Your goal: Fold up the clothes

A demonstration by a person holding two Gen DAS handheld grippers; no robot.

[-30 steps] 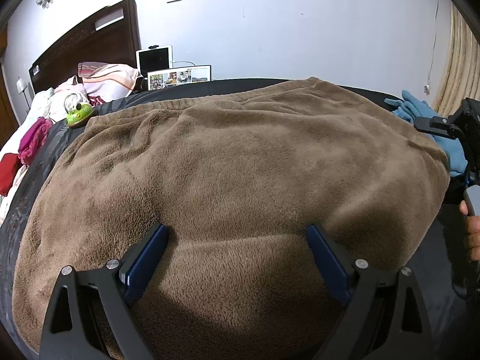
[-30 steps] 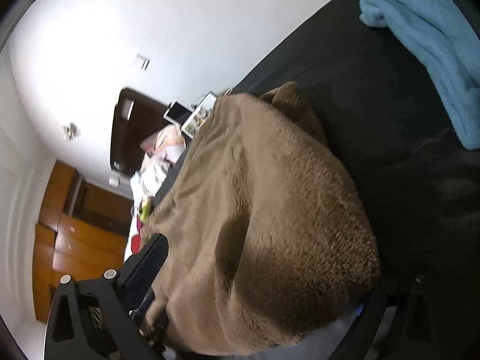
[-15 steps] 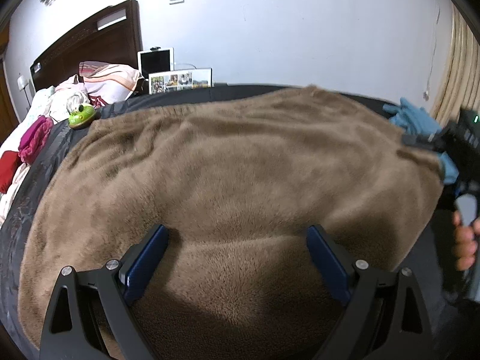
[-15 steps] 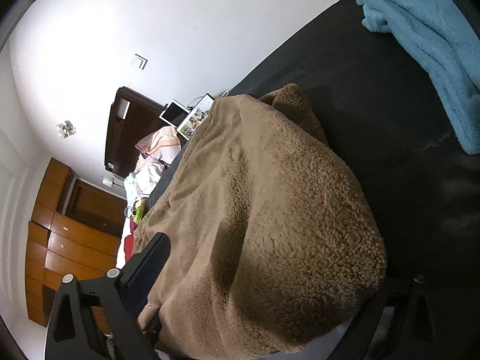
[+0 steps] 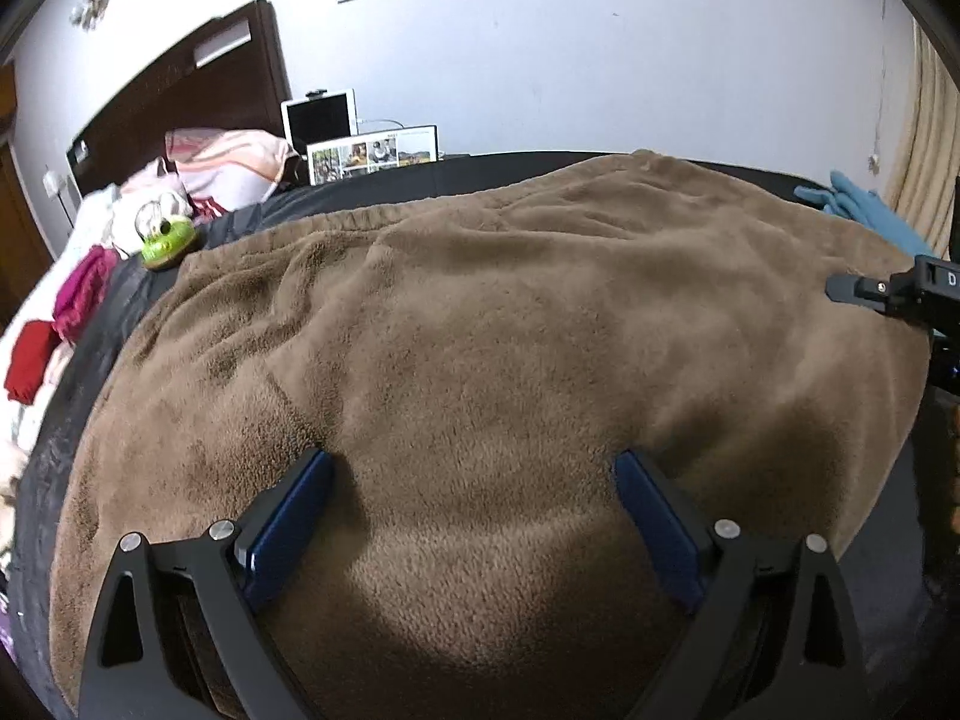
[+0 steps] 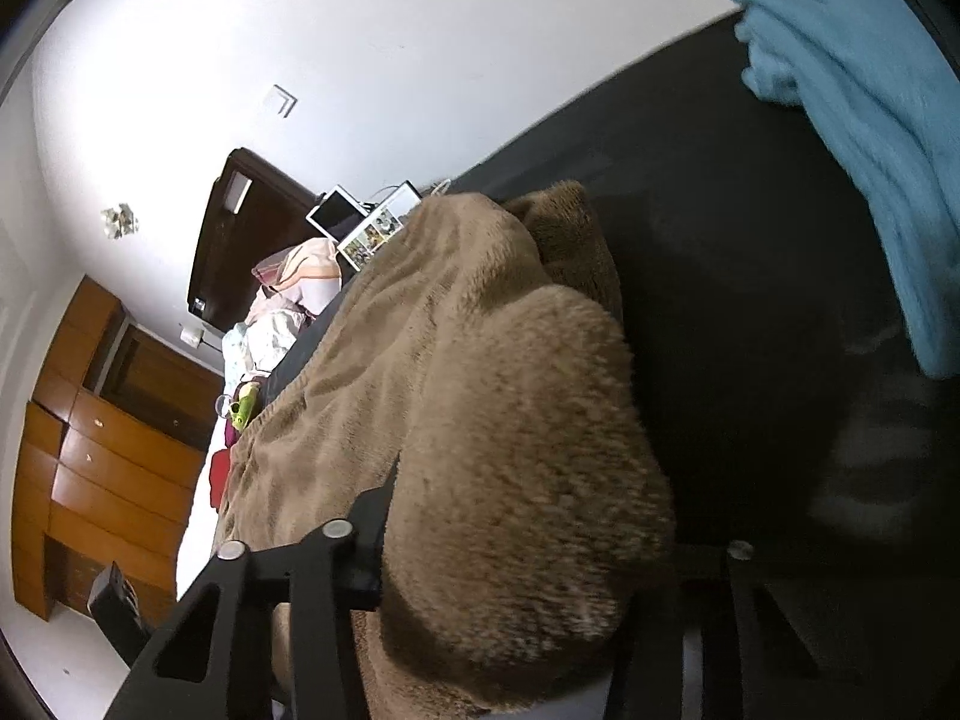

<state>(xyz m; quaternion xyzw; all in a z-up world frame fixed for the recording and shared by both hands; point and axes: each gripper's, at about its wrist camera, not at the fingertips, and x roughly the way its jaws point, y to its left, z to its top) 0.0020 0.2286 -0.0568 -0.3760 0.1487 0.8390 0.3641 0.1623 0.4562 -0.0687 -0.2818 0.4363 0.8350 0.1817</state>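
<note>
A brown fleece garment (image 5: 480, 330), spread on the bed (image 6: 720, 240), is grasped by the right hand-held gripper (image 6: 516, 558); above it, the left hand-held gripper (image 5: 474, 498) is held released.

A bed (image 5: 372, 195) with a black cover carries everything here. A large brown fleece garment (image 5: 480, 324) lies spread over most of it, and a blue fleece piece (image 6: 852, 138) lies apart from it on the black cover near the far corner. Toward the headboard end sit a small green toy (image 5: 167, 238), a pink-striped pillow (image 5: 225, 162) and a heap of red, magenta and white clothes (image 5: 54, 312).
</note>
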